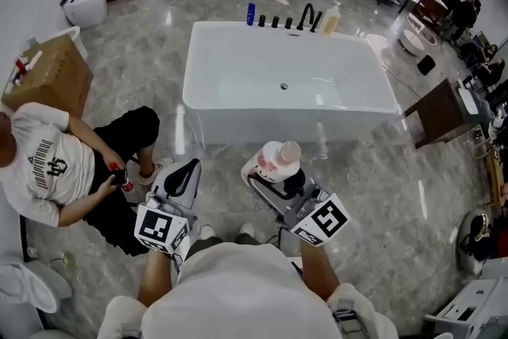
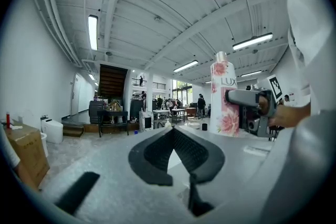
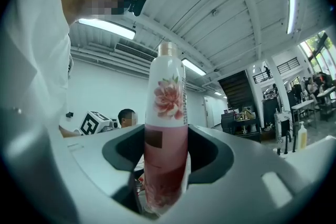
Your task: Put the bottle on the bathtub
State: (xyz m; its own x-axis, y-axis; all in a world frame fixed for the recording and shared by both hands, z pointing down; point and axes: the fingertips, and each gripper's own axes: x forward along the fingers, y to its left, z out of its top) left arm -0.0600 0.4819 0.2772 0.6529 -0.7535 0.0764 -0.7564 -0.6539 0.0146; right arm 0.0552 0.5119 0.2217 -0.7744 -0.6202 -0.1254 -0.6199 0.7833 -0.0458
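- The bottle (image 1: pixel 278 158), pink and white with a flower print, is held upright in the air and is clamped low on its body by the right gripper (image 1: pixel 278 180).
- It is carried above the floor, just short of the near wall of the bathtub (image 1: pixel 294 121), and touches nothing but the jaws.
- The pick-up is judged done. The carry over to the tub and the setting-down on its rim are judged still left.
- The left gripper (image 1: pixel 181 177) is held level beside the right one, with its jaws brought together at the tips and nothing between them.
- One bottle is counted in hand, along with one bathtub and two grippers.
- On the tub's far rim are counted one blue bottle (image 1: pixel 251 13), three small black knobs (image 1: pixel 275 21), one black faucet (image 1: pixel 306 16) and one cream pump bottle (image 1: pixel 330 17).
- Free rim is seen along the near and side edges, so room for the bottle is judged to be there.
- Further out, one seated person (image 1: pixel 48 167) and one cardboard box (image 1: pixel 49 75) are seen to the left of the tub.
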